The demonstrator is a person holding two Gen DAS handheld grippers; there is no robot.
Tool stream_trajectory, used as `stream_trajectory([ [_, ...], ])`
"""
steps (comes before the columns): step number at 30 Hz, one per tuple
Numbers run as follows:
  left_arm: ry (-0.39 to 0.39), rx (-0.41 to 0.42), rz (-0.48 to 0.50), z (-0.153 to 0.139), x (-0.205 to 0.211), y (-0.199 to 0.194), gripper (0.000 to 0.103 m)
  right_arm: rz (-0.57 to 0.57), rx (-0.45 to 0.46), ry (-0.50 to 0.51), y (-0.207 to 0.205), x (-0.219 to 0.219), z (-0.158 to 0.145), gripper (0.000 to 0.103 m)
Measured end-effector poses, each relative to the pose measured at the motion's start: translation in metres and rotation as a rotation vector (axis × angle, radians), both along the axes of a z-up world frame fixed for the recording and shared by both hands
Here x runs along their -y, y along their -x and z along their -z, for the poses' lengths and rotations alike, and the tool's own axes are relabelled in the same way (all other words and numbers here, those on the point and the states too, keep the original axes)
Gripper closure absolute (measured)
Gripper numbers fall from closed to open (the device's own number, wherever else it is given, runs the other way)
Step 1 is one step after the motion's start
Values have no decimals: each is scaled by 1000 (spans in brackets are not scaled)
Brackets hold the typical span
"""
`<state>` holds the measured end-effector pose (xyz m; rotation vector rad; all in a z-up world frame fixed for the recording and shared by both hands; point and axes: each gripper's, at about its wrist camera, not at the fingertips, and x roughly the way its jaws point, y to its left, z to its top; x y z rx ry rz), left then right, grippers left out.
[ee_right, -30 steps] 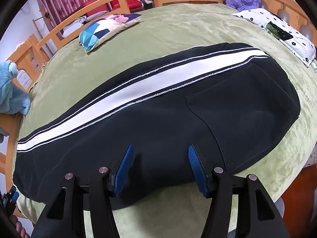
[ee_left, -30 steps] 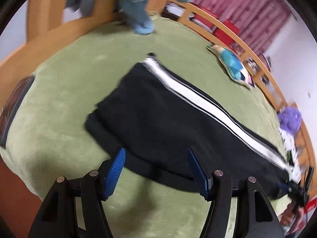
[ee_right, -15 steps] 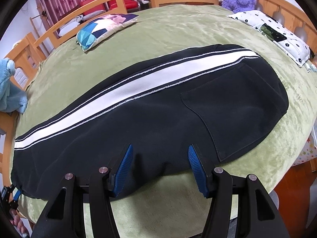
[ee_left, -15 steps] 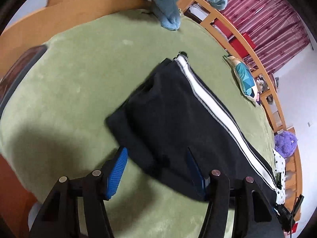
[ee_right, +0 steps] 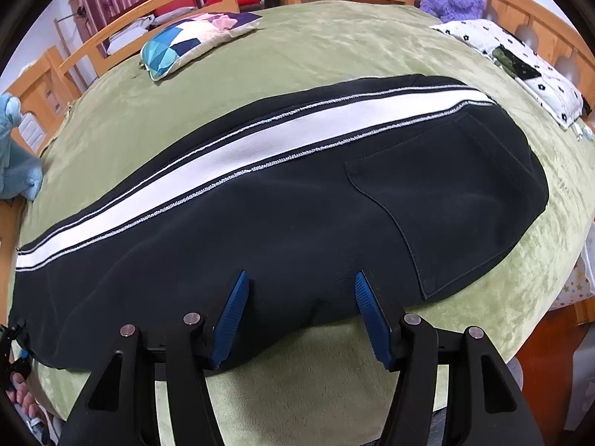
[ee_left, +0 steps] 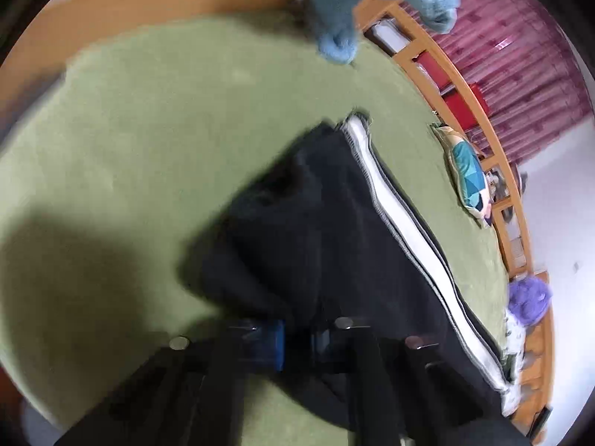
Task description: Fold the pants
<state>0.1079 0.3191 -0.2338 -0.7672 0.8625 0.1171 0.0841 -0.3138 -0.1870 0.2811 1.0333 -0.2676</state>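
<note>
Where left gripper pinches: pants hem between its pads.

The pants lie lengthwise along the bed's near edge; a cushion sits by the far rail.

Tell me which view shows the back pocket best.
The right wrist view: the pocket is sharp, its stitched outline whole on the pants. The left wrist view is blurred and shows the leg end, no pocket.
</note>
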Motion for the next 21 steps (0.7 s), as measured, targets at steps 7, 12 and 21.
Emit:
stream_trajectory([
  [7, -95, -85, -5, -4, 2, 4, 89, 58, 13, -12, 15, 34, 2, 44],
  [12, -176, -192, 47, -6, 33, 13, 51, 128, 36, -55, 34, 80, 7, 44],
  [21, -315, -126, 140, -55, 112, 11, 42, 285, 149, -197, 60, 197, 28, 29],
])
